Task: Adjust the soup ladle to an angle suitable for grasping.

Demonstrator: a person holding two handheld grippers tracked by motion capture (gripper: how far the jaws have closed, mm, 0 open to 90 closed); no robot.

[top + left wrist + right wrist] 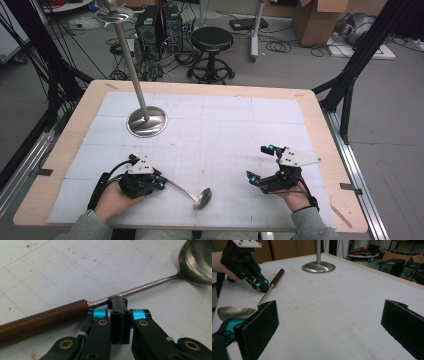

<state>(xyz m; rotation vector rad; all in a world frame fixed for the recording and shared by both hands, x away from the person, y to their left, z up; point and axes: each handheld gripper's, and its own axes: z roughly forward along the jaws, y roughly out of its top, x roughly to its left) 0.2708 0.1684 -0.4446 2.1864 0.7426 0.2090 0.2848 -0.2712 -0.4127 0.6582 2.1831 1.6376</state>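
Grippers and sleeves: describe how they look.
Both are black linkage frames with turquoise collars and brass pivots. The left claw and the right claw each carry a pale three-cornered top plate and trail a black cable. The right claw's pads are black foam. Grey sleeves.

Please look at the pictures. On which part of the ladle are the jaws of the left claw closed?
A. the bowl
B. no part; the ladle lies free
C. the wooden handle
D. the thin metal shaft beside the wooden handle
D: in the left gripper view the left claw pinches the ladle on its metal shaft, just past the wooden handle.
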